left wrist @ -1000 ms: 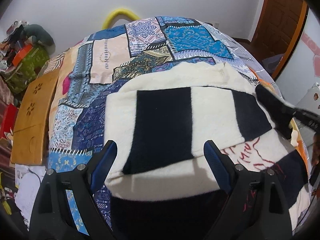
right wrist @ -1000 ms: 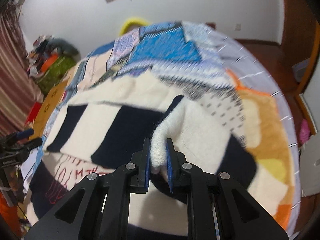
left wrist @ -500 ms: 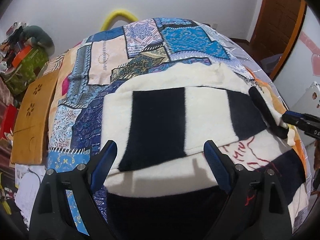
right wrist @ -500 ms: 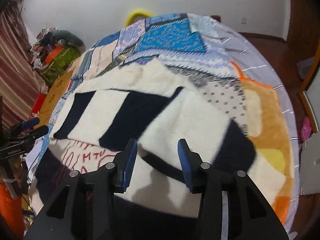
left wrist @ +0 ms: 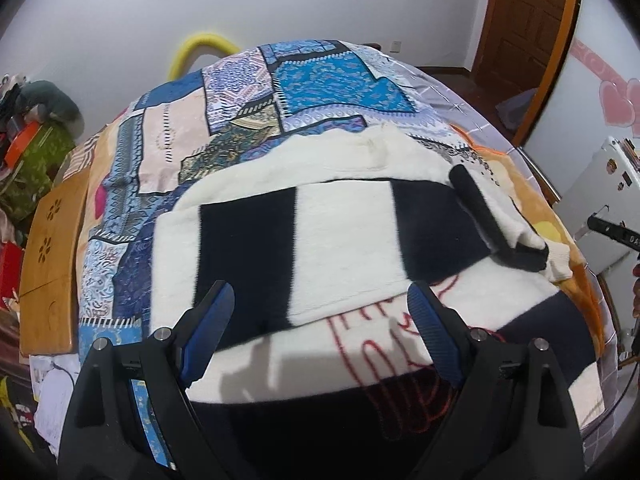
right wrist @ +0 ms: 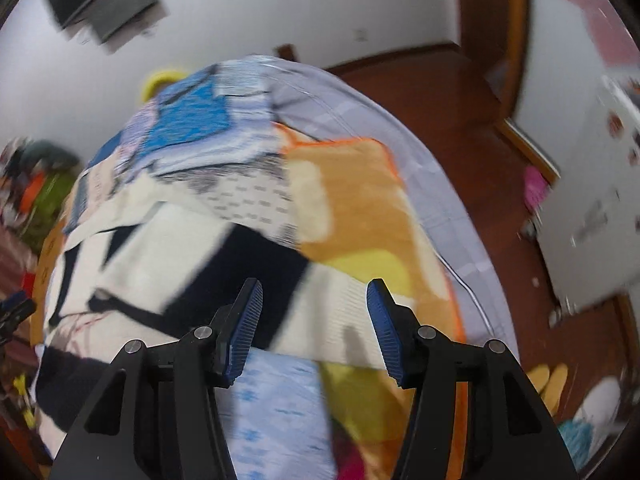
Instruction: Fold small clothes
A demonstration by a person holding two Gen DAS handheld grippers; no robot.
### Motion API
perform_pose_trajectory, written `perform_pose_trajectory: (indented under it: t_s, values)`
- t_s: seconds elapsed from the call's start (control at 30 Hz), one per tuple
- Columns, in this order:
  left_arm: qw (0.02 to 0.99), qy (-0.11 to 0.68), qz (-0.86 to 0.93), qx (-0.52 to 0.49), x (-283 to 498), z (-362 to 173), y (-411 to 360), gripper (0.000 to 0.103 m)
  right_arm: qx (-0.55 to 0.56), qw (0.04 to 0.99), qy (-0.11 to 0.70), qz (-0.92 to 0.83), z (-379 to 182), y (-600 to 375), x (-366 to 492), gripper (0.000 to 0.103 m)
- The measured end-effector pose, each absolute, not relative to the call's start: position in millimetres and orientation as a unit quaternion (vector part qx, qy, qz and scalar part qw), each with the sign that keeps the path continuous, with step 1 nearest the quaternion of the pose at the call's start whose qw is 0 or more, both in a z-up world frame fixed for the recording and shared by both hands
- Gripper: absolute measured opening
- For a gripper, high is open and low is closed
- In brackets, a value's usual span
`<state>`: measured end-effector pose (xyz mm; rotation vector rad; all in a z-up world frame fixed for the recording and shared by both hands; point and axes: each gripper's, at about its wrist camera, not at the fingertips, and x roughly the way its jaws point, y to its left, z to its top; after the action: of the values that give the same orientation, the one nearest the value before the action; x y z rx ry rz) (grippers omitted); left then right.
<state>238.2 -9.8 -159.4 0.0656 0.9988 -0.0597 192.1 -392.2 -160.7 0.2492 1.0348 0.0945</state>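
My left gripper [left wrist: 320, 328] hangs with its blue pads spread wide and nothing between them. Just ahead of it lies the sweater [left wrist: 340, 240], cream with broad navy stripes, one sleeve folded across the body; red stitched lettering [left wrist: 384, 344] shows right under my fingertips. The sweater rests on a patchwork bedspread [left wrist: 312, 80] that stretches away in front. Off to my left stands a wooden board [left wrist: 48, 264].

From my right gripper [right wrist: 315, 328] the view is smeared, but its pads also stand wide apart and hold nothing. The sweater [right wrist: 168, 264] lies ahead and to the left, its edge passing between my fingers. Ahead is an orange blanket [right wrist: 352, 200]; further right, brown floor [right wrist: 460, 128].
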Motion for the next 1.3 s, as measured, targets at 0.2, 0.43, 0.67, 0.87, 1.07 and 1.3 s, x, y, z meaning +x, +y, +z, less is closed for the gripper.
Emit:
perform_pose_trajectory:
  t_s: [0.2,0.43,0.67,0.87,1.07,1.3]
  values:
    - [0.870,0.490,-0.031,0.042,240.6,-165.0,-24.5,0.089,0.158,0.833,0.530,0.018,-207.2,-416.7,186.0,0.051]
    - [0.865,0.498,-0.029,0.053,242.3,-168.6,-31.5,0.089,0.207,0.804,0.557,0.023,-250.0,-424.9,184.6,0.051]
    - [0.858,0.510,-0.025,0.053,247.1,-176.4,-33.8,0.089,0.233,0.802,0.550,0.023,-264.0,-433.5,193.1,0.050]
    - [0.855,0.516,-0.021,0.056,248.3,-182.5,-35.2,0.089,0.218,0.803,0.554,0.015,-264.6,-430.4,206.3,0.017]
    - [0.856,0.514,-0.015,0.050,246.7,-181.2,-28.7,0.089,0.203,0.819,0.536,0.028,-244.3,-421.2,207.8,0.010]
    - [0.863,0.504,-0.011,0.035,240.3,-175.0,-15.5,0.089,0.183,0.854,0.481,0.078,-179.1,-394.3,210.8,0.008]
